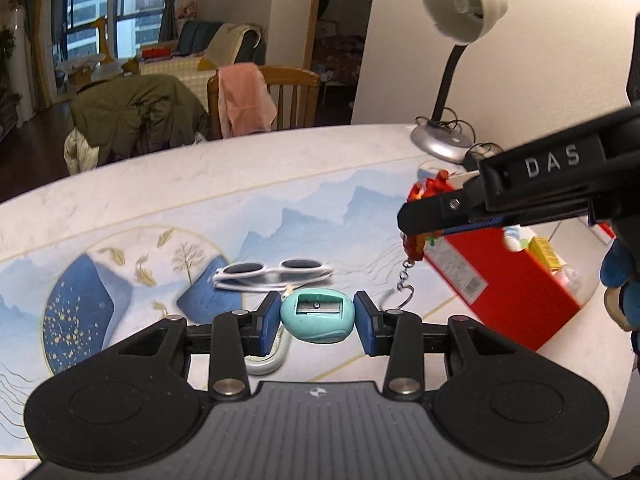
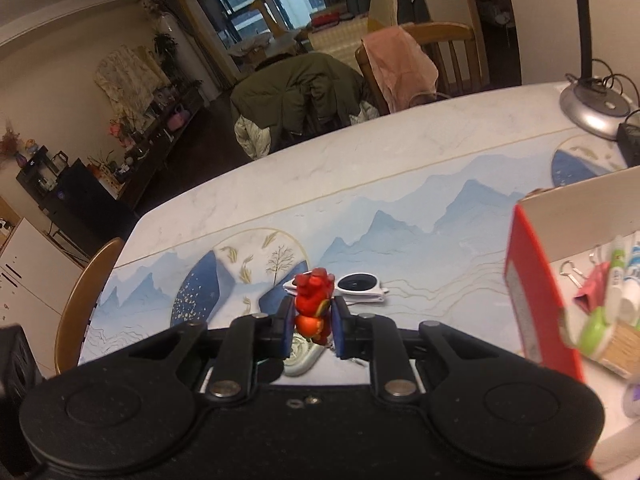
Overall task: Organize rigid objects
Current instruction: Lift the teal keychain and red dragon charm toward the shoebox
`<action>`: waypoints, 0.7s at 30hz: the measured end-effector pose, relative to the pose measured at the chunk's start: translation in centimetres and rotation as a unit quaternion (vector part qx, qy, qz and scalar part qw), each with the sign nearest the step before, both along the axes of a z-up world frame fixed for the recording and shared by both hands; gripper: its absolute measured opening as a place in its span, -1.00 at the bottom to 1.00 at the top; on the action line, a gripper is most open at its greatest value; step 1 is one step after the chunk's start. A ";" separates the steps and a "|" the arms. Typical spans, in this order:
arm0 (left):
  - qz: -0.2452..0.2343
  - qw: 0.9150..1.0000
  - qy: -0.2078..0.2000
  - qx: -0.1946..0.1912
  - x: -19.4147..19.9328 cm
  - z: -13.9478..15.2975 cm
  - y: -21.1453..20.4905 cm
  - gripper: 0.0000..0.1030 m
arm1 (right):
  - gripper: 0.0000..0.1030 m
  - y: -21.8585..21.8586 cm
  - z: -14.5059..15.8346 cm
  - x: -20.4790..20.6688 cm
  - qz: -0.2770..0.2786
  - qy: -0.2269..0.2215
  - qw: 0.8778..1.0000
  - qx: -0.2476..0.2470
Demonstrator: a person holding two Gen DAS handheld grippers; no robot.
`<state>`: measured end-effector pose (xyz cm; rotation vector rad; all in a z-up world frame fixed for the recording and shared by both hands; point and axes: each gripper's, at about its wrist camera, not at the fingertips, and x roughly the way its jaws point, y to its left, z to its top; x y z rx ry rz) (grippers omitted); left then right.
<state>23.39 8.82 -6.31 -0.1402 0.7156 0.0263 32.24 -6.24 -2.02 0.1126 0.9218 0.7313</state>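
Gripping teal sharpener (image 1: 316,317) in your left tool (image 1: 316,320), blade slot up; right tool (image 2: 311,326) clamped on red keychain figure (image 2: 313,300), upright.

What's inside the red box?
The open red cardboard box holds a green-capped tube, a metal binder clip and a green plastic piece. Whatever lies beneath them is covered.

Black left gripper (image 1: 316,322) with blue pads, silver pivot screws, right gripper (image 2: 311,326) lettered "DAS"
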 end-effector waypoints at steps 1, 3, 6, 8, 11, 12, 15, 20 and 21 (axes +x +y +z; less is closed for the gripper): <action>-0.003 1.000 -0.002 0.000 -0.1 0.4 -0.4 -0.25 | -0.66 -0.5 0.3 -0.1 -0.002 -0.001 1.000 0.005; -0.009 1.000 -0.008 0.004 -0.3 1.3 -1.4 -0.25 | -0.66 -1.8 0.9 -0.5 -0.008 -0.006 1.000 0.016; -0.022 1.000 -0.014 0.012 -0.3 2.4 -3.2 -0.25 | -0.66 -3.6 1.8 -0.6 -0.015 -0.016 0.999 0.028; -0.030 0.999 -0.014 0.013 -0.1 3.0 -4.3 -0.25 | -0.66 -5.0 2.4 -0.4 -0.020 -0.022 0.999 0.033; -0.043 0.999 -0.014 0.014 0.5 3.7 -6.1 -0.25 | -0.66 -7.2 3.0 0.2 -0.033 -0.030 0.998 0.038; -0.046 0.999 -0.013 0.015 0.7 4.0 -6.8 -0.25 | -0.66 -8.0 3.1 0.4 -0.037 -0.032 0.998 0.039; -0.058 0.998 -0.011 0.016 1.6 4.4 -8.9 -0.25 | -0.66 -10.5 3.4 1.1 -0.050 -0.038 0.997 0.041; -0.077 0.997 -0.009 0.024 3.3 5.0 -12.5 -0.25 | -0.66 -14.9 3.7 2.8 -0.072 -0.045 0.995 0.044; -0.081 0.996 -0.009 0.026 3.7 5.1 -13.2 -0.25 | -0.66 -15.8 3.7 3.1 -0.077 -0.047 0.995 0.044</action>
